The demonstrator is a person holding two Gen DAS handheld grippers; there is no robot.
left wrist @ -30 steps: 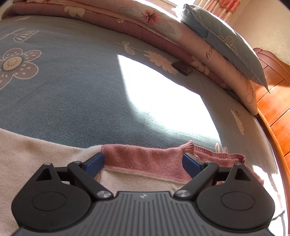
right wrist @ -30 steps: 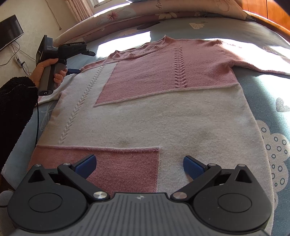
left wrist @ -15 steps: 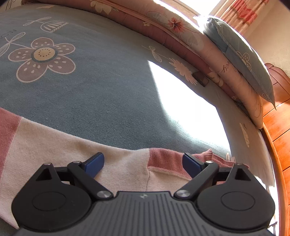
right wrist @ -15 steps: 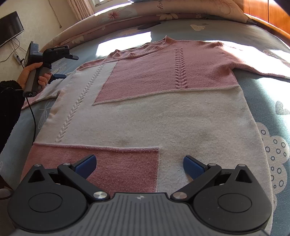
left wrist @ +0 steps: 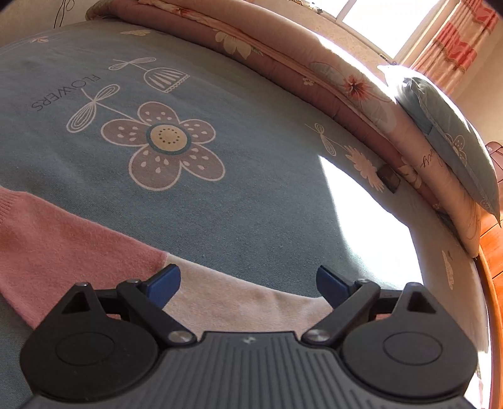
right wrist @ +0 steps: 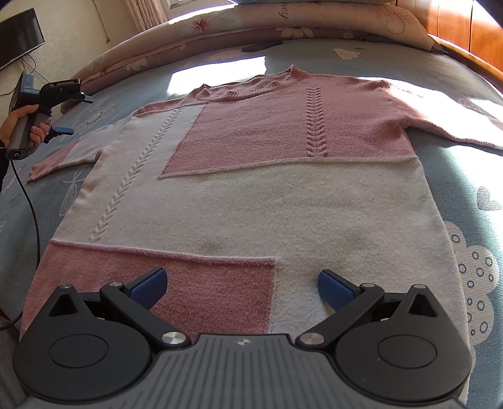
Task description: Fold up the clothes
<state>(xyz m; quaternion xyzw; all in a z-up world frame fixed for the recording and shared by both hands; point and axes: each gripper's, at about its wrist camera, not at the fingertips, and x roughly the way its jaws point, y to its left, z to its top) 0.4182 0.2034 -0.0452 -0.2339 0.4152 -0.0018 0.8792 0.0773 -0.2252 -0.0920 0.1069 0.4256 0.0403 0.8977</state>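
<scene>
A pink and cream knitted sweater lies flat, front up, on the blue bedspread, neck toward the pillows. My right gripper is open low over the hem, one finger over the pink patch, the other over cream knit. The sweater's left sleeve lies out to the left; in the left wrist view this sleeve runs across the bottom, pink cuff end at the left. My left gripper is open just above the cream part of the sleeve. It also shows in the right wrist view as the left gripper, held by a hand.
The blue bedspread has flower prints. A rolled floral quilt and a blue pillow line the far side. A wooden headboard stands at the right. A cable hangs from the left gripper. A dark screen hangs at far left.
My left gripper has moved left along the sweater, from the neckline out over the left sleeve, staying open. The right gripper has stayed over the hem.
</scene>
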